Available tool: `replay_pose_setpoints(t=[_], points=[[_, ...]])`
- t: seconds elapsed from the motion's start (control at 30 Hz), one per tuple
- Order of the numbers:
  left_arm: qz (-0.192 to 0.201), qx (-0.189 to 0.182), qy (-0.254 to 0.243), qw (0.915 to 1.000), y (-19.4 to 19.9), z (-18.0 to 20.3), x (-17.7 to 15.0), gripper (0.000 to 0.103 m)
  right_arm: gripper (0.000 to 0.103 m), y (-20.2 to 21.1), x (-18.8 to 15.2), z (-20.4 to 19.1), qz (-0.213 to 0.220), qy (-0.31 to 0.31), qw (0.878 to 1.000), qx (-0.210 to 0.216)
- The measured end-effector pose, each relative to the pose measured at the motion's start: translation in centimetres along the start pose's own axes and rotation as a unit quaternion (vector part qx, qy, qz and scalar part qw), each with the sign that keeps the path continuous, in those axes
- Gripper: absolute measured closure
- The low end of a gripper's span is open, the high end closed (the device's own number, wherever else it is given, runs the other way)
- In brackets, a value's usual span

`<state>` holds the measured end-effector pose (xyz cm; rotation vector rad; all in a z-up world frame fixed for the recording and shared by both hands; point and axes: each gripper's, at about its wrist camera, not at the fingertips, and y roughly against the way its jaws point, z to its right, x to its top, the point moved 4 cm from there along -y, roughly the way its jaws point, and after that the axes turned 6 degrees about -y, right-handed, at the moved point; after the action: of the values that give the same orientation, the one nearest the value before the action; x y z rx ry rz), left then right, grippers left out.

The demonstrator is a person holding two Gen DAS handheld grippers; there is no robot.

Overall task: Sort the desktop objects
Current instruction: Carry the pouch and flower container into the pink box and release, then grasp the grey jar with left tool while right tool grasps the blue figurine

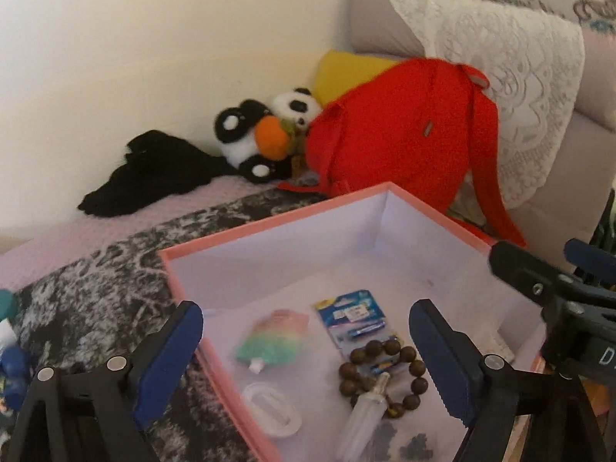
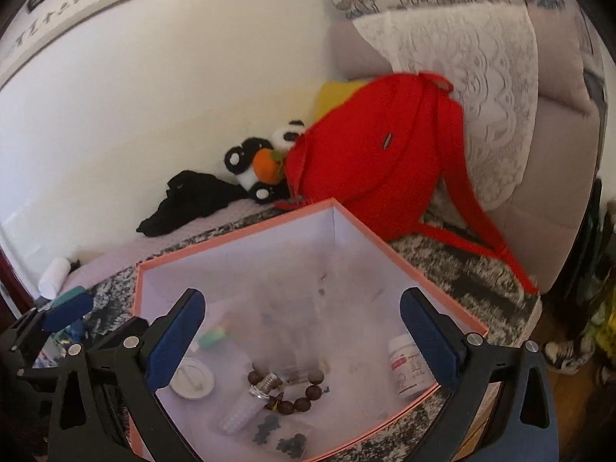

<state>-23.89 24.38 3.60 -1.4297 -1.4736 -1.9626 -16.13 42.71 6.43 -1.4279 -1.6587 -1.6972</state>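
A pink-rimmed box (image 1: 269,227) with white walls stands on a black-and-white patterned cloth. Inside lie a brown bead bracelet (image 1: 385,373), a battery pack (image 1: 354,319), a green-and-pink pouch (image 1: 273,338), a white round lid (image 1: 273,408) and a clear bulb (image 1: 365,419). My left gripper (image 1: 306,342) is open and empty above the box's near left part. My right gripper (image 2: 302,331) is open and empty over the box (image 2: 231,242); below it show the bracelet (image 2: 296,389), the bulb (image 2: 246,408), the lid (image 2: 192,379) and a white pill bottle (image 2: 408,365). The right gripper also shows at the left wrist view's right edge (image 1: 539,281).
A red backpack (image 1: 404,134) leans on a sofa behind the box, with a panda plush (image 1: 265,131), a yellow cushion (image 1: 346,69) and a black garment (image 1: 154,173) to its left. A lace cover (image 1: 512,77) drapes the sofa. Dark puzzle pieces (image 2: 277,435) lie in the box.
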Motion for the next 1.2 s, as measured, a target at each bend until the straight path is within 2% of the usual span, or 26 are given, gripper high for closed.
replay_pose_setpoints(t=[0.17, 0.27, 0.43, 0.57, 0.63, 0.73, 0.83, 1.0, 1.13, 1.2], points=[[0.023, 0.039, 0.017, 0.9988, 5.2, -4.9, -1.0, 0.012, 0.0, 4.2, 0.3, -4.4, 0.061, 0.045, 0.997, 0.008], [0.034, 0.081, 0.042, 0.9952, 9.8, -10.0, -2.8, 0.012, 0.0, 6.7, -0.2, -8.0, 0.095, 0.065, 0.993, 0.036], [0.017, 0.182, 0.099, 0.9782, 17.0, -20.7, -8.4, 0.01, 0.0, 8.2, -2.6, -15.2, 0.102, 0.101, 0.985, 0.095], [-0.011, 0.251, 0.126, 0.9597, 20.8, -27.9, -14.0, 0.01, 0.0, 7.7, -6.2, -22.6, 0.075, 0.15, 0.975, 0.145], [-0.023, 0.267, 0.147, 0.9522, 22.0, -30.8, -16.7, 0.01, 0.0, 7.0, -8.5, -26.7, 0.053, 0.179, 0.967, 0.17], [-0.048, 0.279, 0.179, 0.9421, 22.0, -34.8, -20.4, 0.01, 0.0, 6.1, -11.9, -31.3, 0.029, 0.219, 0.958, 0.185], [-0.071, 0.28, 0.195, 0.9374, 20.8, -37.3, -22.9, 0.01, 0.0, 4.5, -15.9, -36.0, -0.004, 0.259, 0.944, 0.204], [-0.102, 0.249, 0.185, 0.9453, 15.6, -39.2, -24.4, 0.01, 0.001, 0.9, -20.6, -41.2, -0.059, 0.272, 0.935, 0.219], [-0.108, 0.223, 0.166, 0.9546, 10.9, -39.8, -23.3, 0.01, 0.002, -3.3, -21.3, -43.5, -0.085, 0.274, 0.936, 0.202], [-0.114, 0.21, 0.155, 0.9586, 8.4, -40.0, -22.7, 0.01, 0.002, -6.1, -21.4, -44.0, -0.11, 0.257, 0.938, 0.204]])
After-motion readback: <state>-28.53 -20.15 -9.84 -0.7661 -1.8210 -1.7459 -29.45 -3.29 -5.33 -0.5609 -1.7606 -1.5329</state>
